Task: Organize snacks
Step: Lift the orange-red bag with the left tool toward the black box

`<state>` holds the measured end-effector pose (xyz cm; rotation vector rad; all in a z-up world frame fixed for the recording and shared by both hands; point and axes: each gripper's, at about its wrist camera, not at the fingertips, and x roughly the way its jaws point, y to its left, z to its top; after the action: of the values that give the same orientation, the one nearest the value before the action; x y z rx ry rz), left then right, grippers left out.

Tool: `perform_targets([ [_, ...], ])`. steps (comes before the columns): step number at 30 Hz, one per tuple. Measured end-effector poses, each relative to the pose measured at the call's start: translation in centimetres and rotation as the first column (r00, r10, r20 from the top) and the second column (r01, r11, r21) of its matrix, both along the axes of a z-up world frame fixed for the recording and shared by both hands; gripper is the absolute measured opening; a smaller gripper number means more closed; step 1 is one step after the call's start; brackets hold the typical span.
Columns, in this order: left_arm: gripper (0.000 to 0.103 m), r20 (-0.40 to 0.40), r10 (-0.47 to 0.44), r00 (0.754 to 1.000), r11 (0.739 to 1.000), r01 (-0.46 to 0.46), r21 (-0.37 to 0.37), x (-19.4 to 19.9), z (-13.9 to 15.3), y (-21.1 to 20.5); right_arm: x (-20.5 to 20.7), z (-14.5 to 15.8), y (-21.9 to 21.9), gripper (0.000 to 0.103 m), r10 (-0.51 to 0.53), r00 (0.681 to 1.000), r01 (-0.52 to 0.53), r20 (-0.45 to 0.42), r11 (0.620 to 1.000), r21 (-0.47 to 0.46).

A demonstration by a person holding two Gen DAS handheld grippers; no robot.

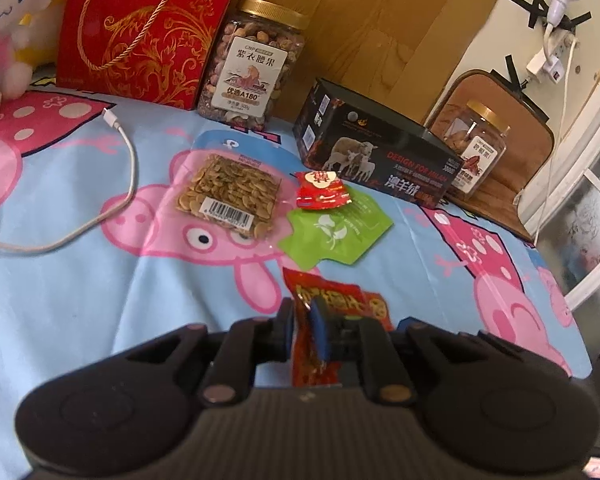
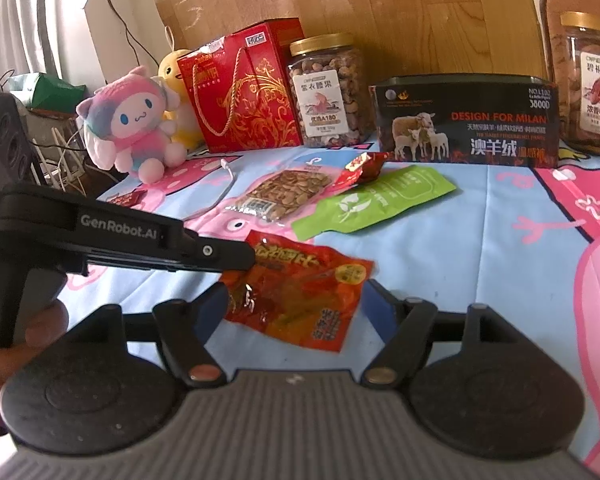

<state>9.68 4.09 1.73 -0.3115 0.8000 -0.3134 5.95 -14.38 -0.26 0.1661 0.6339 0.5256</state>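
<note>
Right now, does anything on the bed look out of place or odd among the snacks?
Yes: a white charging cable lies loose on the sheet beside the seed packet; it is no snack. The small red packet lies overlapping the green pouch.

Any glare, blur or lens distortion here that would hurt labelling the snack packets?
Left wrist view: strong fisheye bending at the edges, soft focus, red packet near the left gripper blurred. Right wrist view: bright window upper left, glare on the red packet, jar label hazy.
</note>
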Motion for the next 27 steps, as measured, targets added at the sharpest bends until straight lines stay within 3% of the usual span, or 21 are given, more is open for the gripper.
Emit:
perform_targets([
  [10,0.011,0.011,-0.016,1.0,1.0,0.016,0.017,0.0,-0.1,0.0,-0.1,0.0,-0.3,0.076,-0.005,1.0,0.005,-0.002,1.0,0.02],
  [14,0.005,0.036,-0.026,0.999,0.999,0.025,0.019,-0.2,-0.1,0.1,-0.3,0.0,-0.5,0.075,-0.012,1.0,0.012,-0.002,0.999,0.03],
  [18,0.004,0.117,-0.056,0.991,0.998,0.055,0.016,-1.3,0.2,0.1,-0.3,0.0,-0.9,0.075,-0.031,1.0,0.03,0.001,0.998,0.049],
  [22,0.003,0.223,-0.109,0.969,0.994,0.099,0.053,-2.7,0.5,-0.3,-0.2,0.0,-1.8,0.078,-0.058,0.998,0.059,-0.01,0.994,0.094],
  [27,0.003,0.234,-0.122,0.965,0.989,0.1,0.106,-2.9,0.3,-0.8,0.0,-0.1,-2.2,0.08,-0.072,0.997,0.075,-0.029,0.991,0.114],
])
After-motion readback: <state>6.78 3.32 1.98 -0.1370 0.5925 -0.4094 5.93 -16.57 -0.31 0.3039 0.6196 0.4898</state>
